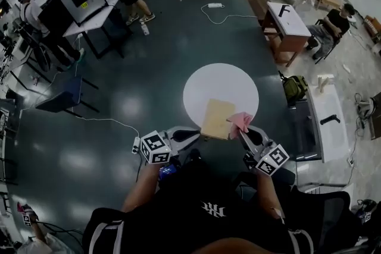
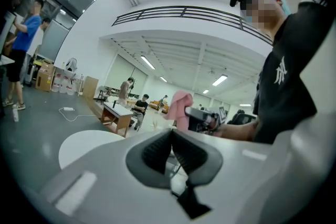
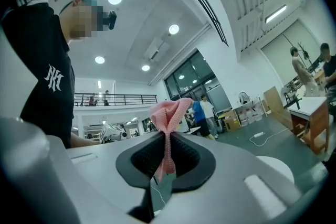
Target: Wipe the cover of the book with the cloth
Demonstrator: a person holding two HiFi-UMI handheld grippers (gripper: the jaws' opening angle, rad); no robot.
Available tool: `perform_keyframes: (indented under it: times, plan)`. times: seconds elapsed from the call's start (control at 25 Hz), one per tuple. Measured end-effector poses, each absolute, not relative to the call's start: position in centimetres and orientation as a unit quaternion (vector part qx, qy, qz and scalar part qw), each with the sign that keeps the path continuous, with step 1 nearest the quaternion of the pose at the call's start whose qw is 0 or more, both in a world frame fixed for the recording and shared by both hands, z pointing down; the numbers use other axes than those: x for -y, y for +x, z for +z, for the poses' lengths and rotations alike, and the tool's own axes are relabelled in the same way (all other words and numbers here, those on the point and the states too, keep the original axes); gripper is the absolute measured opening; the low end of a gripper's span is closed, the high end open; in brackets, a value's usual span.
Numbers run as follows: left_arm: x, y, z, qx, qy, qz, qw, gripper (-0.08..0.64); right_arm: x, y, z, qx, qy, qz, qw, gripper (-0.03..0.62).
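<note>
Pink knit cloth (image 3: 170,112) in right gripper (image 3: 167,145).

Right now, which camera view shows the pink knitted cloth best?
The right gripper view: the pink knitted cloth fills the centre, pinched in the right claw. The head view shows it small beside the tan book; the left gripper view shows it distant.

The left gripper (image 2: 172,132) has its jaws pressed together, nothing between them. Beyond, the right gripper (image 2: 191,116) holds a pink cloth (image 2: 180,104) up, right of the white table (image 2: 84,145).
</note>
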State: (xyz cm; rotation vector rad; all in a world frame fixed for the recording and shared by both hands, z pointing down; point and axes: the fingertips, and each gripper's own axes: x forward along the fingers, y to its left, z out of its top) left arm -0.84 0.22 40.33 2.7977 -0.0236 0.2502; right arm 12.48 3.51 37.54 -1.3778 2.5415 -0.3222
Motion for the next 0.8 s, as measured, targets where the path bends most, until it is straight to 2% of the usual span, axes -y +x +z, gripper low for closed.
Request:
perform_keyframes:
  times: [0.32, 0.52, 0.8]
  plan:
    - [6.4, -0.2, 45.9, 0.018, 0.970, 0.112, 0.213, 0.005, 4.0, 14.2, 40.9, -0.859, -0.483, -0.146, 0.085, 0.025]
    - [12.5, -0.9, 47.6, 0.026, 0.968, 0.146, 0.202, 0.005, 11.2, 13.1, 40.9, -0.866, -0.474, -0.151, 0.054, 0.025]
    - [16.9, -2.0, 50.2, 0.038, 0.959, 0.148, 0.237, 0.038, 17.5, 10.6, 43.2, -0.875, -0.455, -0.165, -0.010, 0.025]
